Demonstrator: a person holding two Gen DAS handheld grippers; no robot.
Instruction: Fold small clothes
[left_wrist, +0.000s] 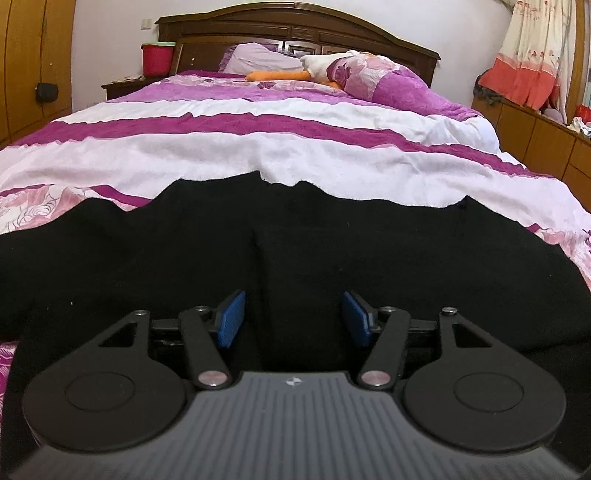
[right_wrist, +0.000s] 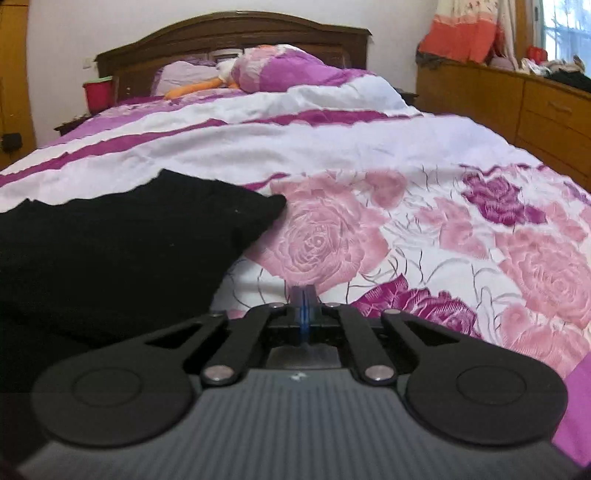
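Observation:
A black garment (left_wrist: 295, 236) lies spread flat on the bed's pink and purple floral cover (left_wrist: 258, 155). My left gripper (left_wrist: 294, 317) is open, low over the garment's near edge, its blue pads (left_wrist: 232, 317) apart with black cloth between and below them. In the right wrist view the same garment (right_wrist: 122, 240) fills the left side. My right gripper (right_wrist: 303, 314) is shut with its blue pads together and nothing between them, over the floral cover (right_wrist: 443, 240) just right of the garment's edge.
Pillows (left_wrist: 369, 74) and an orange and white plush toy (left_wrist: 280, 75) lie at the head of the bed by the wooden headboard (left_wrist: 295, 26). A red bucket (left_wrist: 157, 57) stands on the left nightstand. Wooden drawers (right_wrist: 535, 110) run along the right.

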